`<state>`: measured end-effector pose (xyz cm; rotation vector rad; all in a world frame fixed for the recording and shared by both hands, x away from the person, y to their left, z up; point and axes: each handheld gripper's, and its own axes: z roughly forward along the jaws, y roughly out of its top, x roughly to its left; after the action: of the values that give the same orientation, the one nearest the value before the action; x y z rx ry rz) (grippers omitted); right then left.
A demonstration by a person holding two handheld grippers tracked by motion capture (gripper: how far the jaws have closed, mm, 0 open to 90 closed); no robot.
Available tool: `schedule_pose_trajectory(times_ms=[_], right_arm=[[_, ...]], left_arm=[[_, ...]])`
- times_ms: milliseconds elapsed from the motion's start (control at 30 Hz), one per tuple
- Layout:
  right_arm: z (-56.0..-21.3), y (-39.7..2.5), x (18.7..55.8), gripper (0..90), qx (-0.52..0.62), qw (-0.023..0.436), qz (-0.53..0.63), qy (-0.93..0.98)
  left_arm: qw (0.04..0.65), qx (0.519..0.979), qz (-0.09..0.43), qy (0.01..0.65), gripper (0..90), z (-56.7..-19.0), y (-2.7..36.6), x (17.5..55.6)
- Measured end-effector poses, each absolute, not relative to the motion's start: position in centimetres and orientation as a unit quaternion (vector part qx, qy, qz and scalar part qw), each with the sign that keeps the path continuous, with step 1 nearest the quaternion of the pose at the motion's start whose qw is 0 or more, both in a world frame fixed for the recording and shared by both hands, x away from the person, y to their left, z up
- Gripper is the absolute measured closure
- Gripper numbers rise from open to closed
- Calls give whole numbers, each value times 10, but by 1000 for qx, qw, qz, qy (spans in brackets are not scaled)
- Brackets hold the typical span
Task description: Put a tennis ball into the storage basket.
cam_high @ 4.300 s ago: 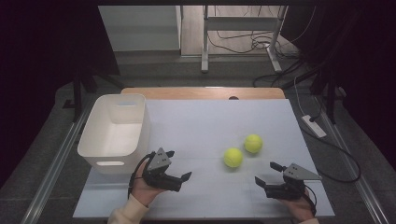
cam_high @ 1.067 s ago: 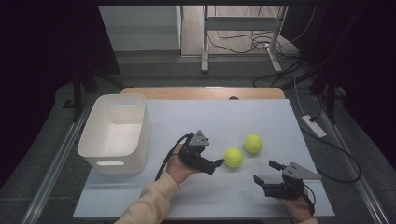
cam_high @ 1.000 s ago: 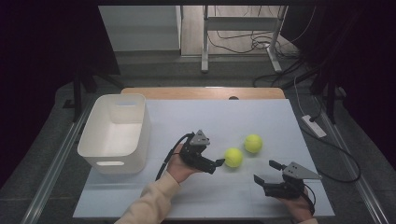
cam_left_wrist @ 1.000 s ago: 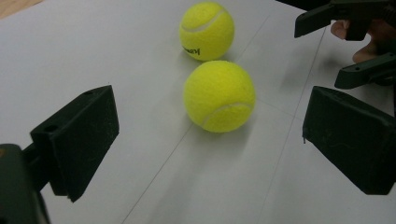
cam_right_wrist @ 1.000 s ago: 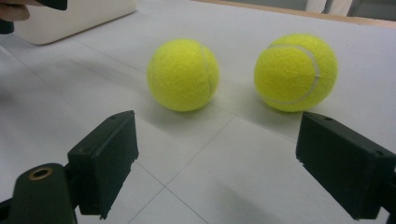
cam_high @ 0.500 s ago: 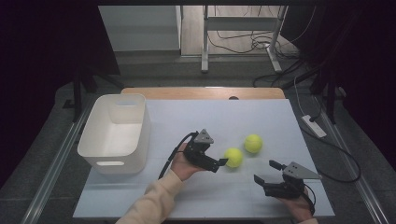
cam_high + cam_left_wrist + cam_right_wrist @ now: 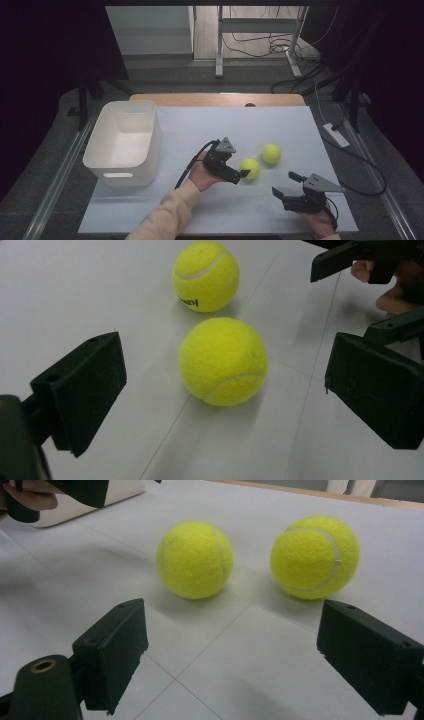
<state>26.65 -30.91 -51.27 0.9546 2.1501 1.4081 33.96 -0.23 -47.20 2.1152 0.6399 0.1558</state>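
Observation:
Two yellow tennis balls lie on the white table sheet (image 7: 210, 125). The nearer ball (image 7: 249, 168) (image 7: 223, 361) (image 7: 195, 559) sits just ahead of my left gripper (image 7: 243, 175) (image 7: 225, 390), whose jaws stand open on either side of it without touching. The farther ball (image 7: 271, 153) (image 7: 205, 276) (image 7: 315, 556) rests a little beyond and to the right. My right gripper (image 7: 283, 184) (image 7: 250, 665) is open near the front right of the table, with both balls ahead of it and nothing between its jaws.
A white plastic bin (image 7: 124, 141) stands empty at the left of the table. A wooden table edge (image 7: 215, 99) runs along the back. A power strip (image 7: 336, 135) and cables lie on the floor to the right.
My left gripper has moved right from beside the bin to the nearer ball, and now its open jaws flank it. The right gripper has stayed put.

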Motion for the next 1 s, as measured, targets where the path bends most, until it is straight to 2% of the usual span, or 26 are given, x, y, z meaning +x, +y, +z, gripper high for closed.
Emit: schedule_pose_trajectory(times_ms=[1000], right_arm=[[-513,-311,267,128,345,196,508,765]], left_arm=[[419,872,36,250,33,-485,-32,357]])
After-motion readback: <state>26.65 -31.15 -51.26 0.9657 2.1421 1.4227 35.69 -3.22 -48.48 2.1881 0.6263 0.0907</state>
